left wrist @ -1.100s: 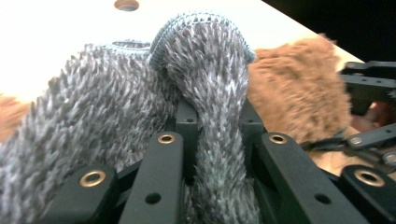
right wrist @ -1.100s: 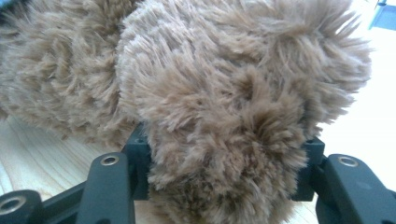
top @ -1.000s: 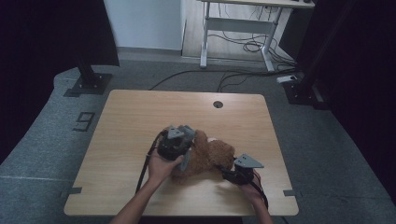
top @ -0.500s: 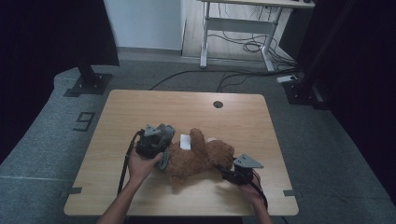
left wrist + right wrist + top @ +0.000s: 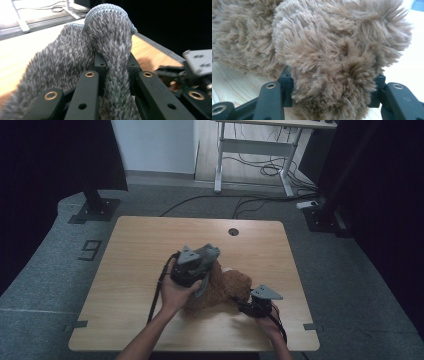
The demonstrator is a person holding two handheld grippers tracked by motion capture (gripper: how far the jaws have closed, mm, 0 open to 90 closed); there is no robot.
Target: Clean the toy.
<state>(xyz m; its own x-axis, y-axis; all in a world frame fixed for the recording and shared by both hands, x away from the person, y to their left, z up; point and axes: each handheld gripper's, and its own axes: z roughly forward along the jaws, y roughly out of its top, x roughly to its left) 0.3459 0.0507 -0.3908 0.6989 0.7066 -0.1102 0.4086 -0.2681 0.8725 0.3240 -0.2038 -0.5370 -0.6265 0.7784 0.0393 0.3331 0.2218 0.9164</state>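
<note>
Left claw (image 5: 113, 75) pinches grey shaggy fabric (image 5: 110, 37); right claw (image 5: 332, 92) grips brown plush bear (image 5: 332, 50).

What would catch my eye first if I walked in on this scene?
Most likely the brown teddy bear lying near the front edge of the wooden table, gripped from both sides. The left gripper pinches a grey fuzzy piece of fabric at the bear's left, while the right gripper clamps a tuft of its brown fur. Beyond the table, cables sprawl under a white desk.
</note>
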